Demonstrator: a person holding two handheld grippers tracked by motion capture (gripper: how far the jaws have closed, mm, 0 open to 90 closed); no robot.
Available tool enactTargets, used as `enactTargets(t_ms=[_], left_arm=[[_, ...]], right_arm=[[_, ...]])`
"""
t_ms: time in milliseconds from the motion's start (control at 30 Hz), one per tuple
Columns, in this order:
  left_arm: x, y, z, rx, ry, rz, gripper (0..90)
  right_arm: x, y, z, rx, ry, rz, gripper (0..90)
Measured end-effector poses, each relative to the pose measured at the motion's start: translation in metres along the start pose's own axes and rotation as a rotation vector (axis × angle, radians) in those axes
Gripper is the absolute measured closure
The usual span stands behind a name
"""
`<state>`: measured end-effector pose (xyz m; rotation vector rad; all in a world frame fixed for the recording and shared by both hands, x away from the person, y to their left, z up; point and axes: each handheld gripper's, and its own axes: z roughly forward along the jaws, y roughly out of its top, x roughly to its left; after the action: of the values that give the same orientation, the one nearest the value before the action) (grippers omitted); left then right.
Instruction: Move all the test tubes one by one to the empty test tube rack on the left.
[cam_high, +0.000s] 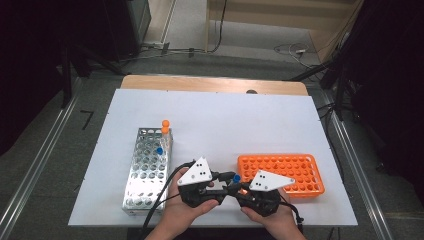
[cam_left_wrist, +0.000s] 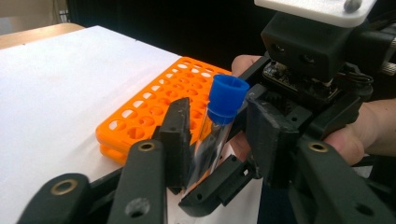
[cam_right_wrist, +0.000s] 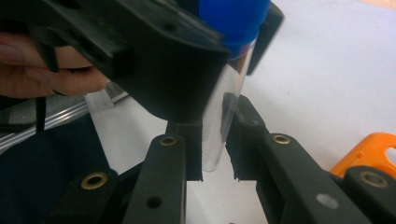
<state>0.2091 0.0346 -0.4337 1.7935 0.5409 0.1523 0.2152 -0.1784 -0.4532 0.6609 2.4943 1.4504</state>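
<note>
Holding a blue-capped clear test tube (cam_left_wrist: 215, 130) between both units, at the near edge of the white surface (cam_high: 215, 120). Right hand-held gripper (cam_right_wrist: 215, 161): jaws clamped on the tube's lower barrel, with the rounded bottom end poking out just below the pads. Left hand-held gripper (cam_left_wrist: 217, 135): jaws sit either side of the same tube just under the blue cap (cam_left_wrist: 227, 98). In the left gripper view its left pad looks to be against the glass, while the right pad stands off with a gap, so contact on both sides isn't confirmed. The tube is tilted in that view, cap end up and away from the camera.

In the high view the two hand-held grippers meet tip to tip, left one (cam_high: 220, 181) and right one (cam_high: 239, 186), with the cap showing between them. The orange tube rack (cam_high: 295, 172) lies just beyond the right unit. The metal tube rack (cam_high: 145, 170) sits off to the left unit's outer side and carries an orange-capped tube (cam_high: 165, 127) and a blue-capped one (cam_high: 159, 150).
</note>
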Motion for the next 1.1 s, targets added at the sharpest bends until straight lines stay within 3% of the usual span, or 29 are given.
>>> enactTargets(t_ms=[333,767,933,1100], left_arm=[[-0.003,0.000,0.002,0.014,0.021,0.030,73.2],[-0.004,0.001,-0.002,0.004,0.061,0.063,77.4],[0.002,0.002,-0.011,-0.019,0.085,0.052,77.4],[0.007,0.002,-0.020,-0.034,0.110,0.045,77.4]], right_arm=[[0.001,0.000,0.000,-0.003,0.025,-0.005,75.1],[-0.001,-0.001,-0.002,-0.010,0.051,0.010,74.2],[-0.003,-0.003,-0.003,-0.011,0.082,0.010,62.7],[-0.006,-0.003,-0.007,-0.027,0.069,0.011,45.0]])
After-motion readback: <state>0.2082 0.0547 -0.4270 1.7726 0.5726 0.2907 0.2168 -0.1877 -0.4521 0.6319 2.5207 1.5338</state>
